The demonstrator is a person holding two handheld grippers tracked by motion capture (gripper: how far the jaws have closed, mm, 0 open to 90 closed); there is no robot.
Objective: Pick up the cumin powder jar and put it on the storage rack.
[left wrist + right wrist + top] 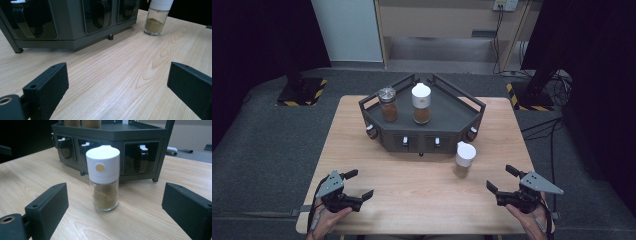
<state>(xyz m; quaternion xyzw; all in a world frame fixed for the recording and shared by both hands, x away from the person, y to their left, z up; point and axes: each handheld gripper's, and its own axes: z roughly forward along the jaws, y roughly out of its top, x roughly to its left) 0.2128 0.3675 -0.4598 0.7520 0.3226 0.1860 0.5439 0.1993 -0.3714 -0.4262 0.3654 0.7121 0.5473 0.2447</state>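
A dark grey corner rack (pixel 452 120) stands at the back middle of the wooden table (pixel 362 150). On its top shelf are a metal-lidded spice jar (pixel 388 104) and a white-capped spice jar (pixel 421 103). Another white-capped jar (pixel 465 159) (pixel 103 177) (pixel 156 16) of tan powder stands upright on the table in front of the rack's right side. My left gripper (pixel 360 184) (pixel 117 85) rests open near the front left edge, nothing between its jaws. My right gripper (pixel 504 179) (pixel 115 207) is open at the front right, facing that jar from a short distance without touching it.
The rack's front face (pixel 70 22) has dark drawer-like compartments with small white knobs (pixel 406 141). Bare wood lies between the two grippers. Beyond the table are grey floor, black stands with yellow-striped bases (pixel 302 92) and cables (pixel 537 127).
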